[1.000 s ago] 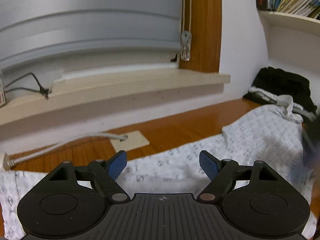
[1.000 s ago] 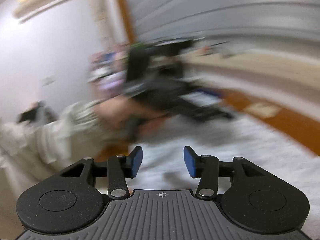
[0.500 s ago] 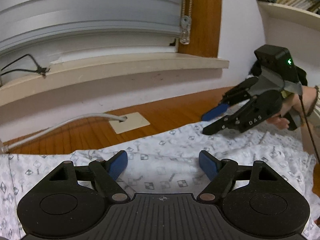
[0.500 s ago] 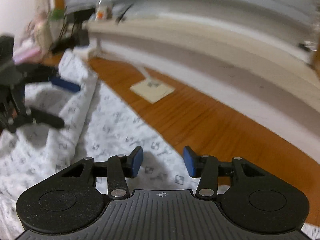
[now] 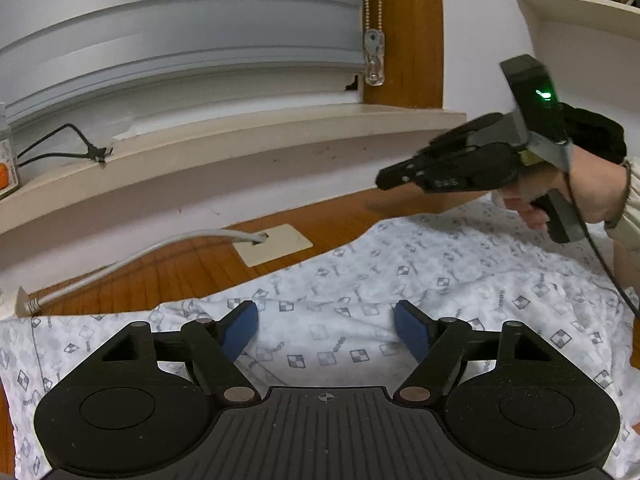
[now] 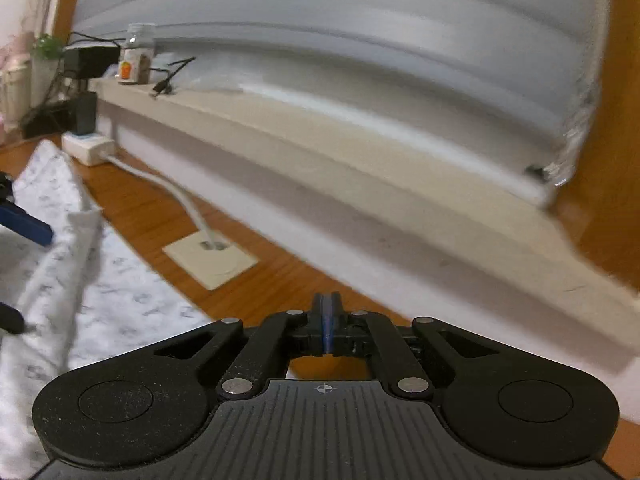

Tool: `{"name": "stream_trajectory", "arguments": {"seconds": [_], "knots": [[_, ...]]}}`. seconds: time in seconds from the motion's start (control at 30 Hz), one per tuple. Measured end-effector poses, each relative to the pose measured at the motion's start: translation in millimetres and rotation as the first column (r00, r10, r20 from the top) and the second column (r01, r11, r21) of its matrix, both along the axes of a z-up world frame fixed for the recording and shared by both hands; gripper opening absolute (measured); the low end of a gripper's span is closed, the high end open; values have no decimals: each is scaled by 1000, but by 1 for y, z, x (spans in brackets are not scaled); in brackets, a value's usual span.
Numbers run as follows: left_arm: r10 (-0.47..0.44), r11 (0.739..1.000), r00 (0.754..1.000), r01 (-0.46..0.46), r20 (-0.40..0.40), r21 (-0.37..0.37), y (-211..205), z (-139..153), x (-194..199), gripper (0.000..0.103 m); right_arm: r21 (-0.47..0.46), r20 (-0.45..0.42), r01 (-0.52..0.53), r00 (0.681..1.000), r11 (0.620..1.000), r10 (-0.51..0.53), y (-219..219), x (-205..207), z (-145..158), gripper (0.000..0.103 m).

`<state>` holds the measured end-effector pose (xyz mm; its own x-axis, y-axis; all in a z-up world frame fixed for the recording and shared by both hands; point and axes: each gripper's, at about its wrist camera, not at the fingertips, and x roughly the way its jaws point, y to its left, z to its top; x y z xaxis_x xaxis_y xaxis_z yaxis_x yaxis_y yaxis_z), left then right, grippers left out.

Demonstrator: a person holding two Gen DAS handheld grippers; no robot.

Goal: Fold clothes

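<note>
— Wooden floor (image 5: 192, 264) by the window carries the patterned garment (image 5: 460, 280), spread flat. Why?

— For folding. My left jaws (image 5: 326, 330) hover released over it; my right jaws (image 6: 328, 320) are clenched, seemingly empty.

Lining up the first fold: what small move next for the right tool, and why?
Probably open the right tool and lower it onto the patterned garment's far edge: it is shut on nothing, over bare wood floor, while the left tool hangs open above the cloth.
</note>
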<state>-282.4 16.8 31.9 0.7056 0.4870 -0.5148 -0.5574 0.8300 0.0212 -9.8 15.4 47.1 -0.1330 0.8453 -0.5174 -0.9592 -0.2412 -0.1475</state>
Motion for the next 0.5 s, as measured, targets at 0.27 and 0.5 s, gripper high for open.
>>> {"name": "stream_trajectory", "arguments": {"seconds": [0.27, 0.5], "knots": [[-21, 999, 997, 19, -81, -34, 4, -6, -5, 79, -119, -98, -60, 994, 991, 48, -44, 35, -2, 37], [-37, 997, 996, 43, -83, 70, -21, 11, 6, 79, -139, -156, -5, 988, 990, -16, -85, 73, -21, 49]]}}
